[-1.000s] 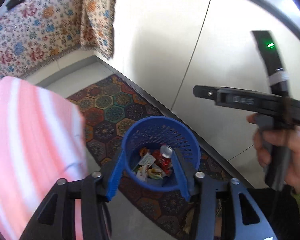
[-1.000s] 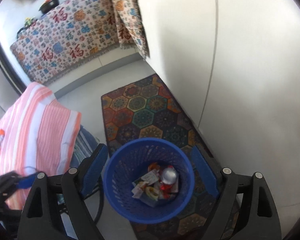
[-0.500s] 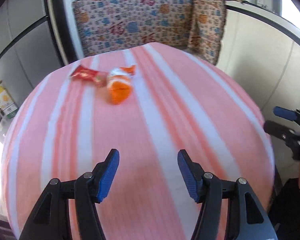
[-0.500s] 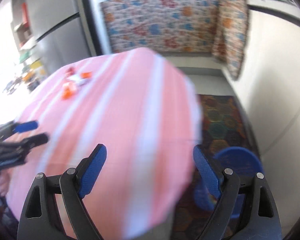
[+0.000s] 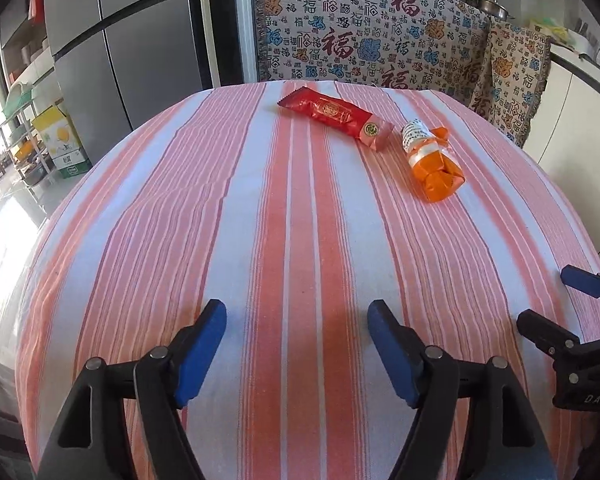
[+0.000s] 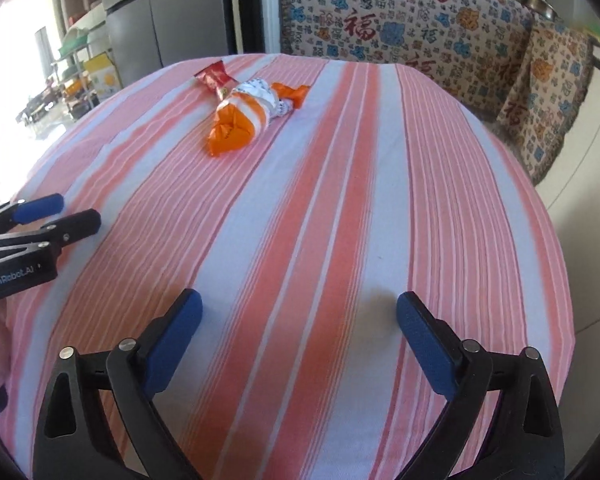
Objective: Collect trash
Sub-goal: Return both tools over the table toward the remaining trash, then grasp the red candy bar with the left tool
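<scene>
Left hand-held gripper (image 5: 296,344): fingers spread apart, nothing between them; poised over the near part of the bench, blue pads (image 5: 198,354) clear of the cloth contents.
Right hand-held gripper (image 6: 298,340): fingers spread wide apart, nothing between them; likewise over the near part of the bench.
Trash count: two pieces, both on the far part of the bench, well apart from either hand-held gripper.
Red wrapper (image 5: 336,117): long, flat, lying on the striped cloth; far end toward the draped cloth behind.
Orange packet (image 5: 432,164): crumpled, white printed band at its far end; just beside the red wrapper, whether touching cannot be told.
Left view only: red wrapper seen in full; right hand-held gripper at the right edge, one blue pad and one black finger visible; yellow carton (image 5: 62,142) on the floor at left.
Right view only: red wrapper mostly hidden behind the orange packet; left hand-held gripper at the left edge with a printed label on its body; fingers of a hand below it.
Surface: bench (image 6: 340,200) covered by a pink, orange and white striped cloth.
Room: grey refrigerator (image 5: 112,36) behind at left; patterned cloth (image 5: 360,36) with red characters draped behind the bench; pans on top; shelving at far left; white cabinet at right.
</scene>
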Demonstrator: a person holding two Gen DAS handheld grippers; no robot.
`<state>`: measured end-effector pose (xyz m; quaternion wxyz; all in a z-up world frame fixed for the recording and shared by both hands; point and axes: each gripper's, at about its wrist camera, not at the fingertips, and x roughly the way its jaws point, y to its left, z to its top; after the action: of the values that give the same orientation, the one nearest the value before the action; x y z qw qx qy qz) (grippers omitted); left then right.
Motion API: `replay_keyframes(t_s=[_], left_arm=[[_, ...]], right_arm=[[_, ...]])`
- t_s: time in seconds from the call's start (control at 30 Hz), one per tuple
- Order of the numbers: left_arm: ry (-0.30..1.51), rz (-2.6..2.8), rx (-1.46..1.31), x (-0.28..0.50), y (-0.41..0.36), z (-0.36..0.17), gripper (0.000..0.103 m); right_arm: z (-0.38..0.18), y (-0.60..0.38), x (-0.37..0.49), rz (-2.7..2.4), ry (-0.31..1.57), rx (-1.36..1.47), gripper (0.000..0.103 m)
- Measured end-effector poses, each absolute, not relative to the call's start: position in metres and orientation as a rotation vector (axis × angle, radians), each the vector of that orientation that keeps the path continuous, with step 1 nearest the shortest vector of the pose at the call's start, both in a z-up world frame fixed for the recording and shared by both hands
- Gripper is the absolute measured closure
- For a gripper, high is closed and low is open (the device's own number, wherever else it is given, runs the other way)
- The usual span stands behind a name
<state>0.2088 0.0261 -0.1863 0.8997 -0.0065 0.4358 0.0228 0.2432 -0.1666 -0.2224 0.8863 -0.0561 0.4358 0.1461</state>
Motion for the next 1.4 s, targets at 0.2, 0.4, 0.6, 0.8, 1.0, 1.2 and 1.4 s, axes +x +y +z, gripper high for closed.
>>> replay_keyframes(t_s=[0.2, 0.4, 0.6, 0.8, 1.0, 1.2, 1.4], left_arm=[[0.903, 0.036, -0.033, 0.214, 0.028, -0.187, 0.024], [0.850, -0.017, -0.202, 0.267, 0.038, -0.156, 0.024], [0.834, 0.047, -0.229, 0.368, 0.016, -0.140, 0.024], [0.978, 0.162, -0.161, 0.432, 0.001, -0.181, 0.024], [0.931, 0.078, -0.101, 0.419, 0.005, -0.181, 0.077], [0.946, -0.020, -0.064, 0.373, 0.040, -0.173, 0.078], [1.006, -0.217, 0.038, 0.299, 0.057, -0.169, 0.077]], right_arm=[[-0.220, -0.166, 0.242, 0.296, 0.907, -0.125, 0.000], [-0.220, -0.166, 0.242, 0.298, 0.907, -0.126, 0.000], [-0.220, -0.167, 0.242, 0.301, 0.906, -0.127, 0.000], [-0.220, -0.167, 0.242, 0.302, 0.906, -0.127, 0.000], [-0.220, -0.167, 0.242, 0.304, 0.906, -0.127, 0.000], [-0.220, -0.168, 0.242, 0.306, 0.906, -0.128, 0.000], [-0.220, -0.168, 0.241, 0.308, 0.905, -0.129, 0.000]])
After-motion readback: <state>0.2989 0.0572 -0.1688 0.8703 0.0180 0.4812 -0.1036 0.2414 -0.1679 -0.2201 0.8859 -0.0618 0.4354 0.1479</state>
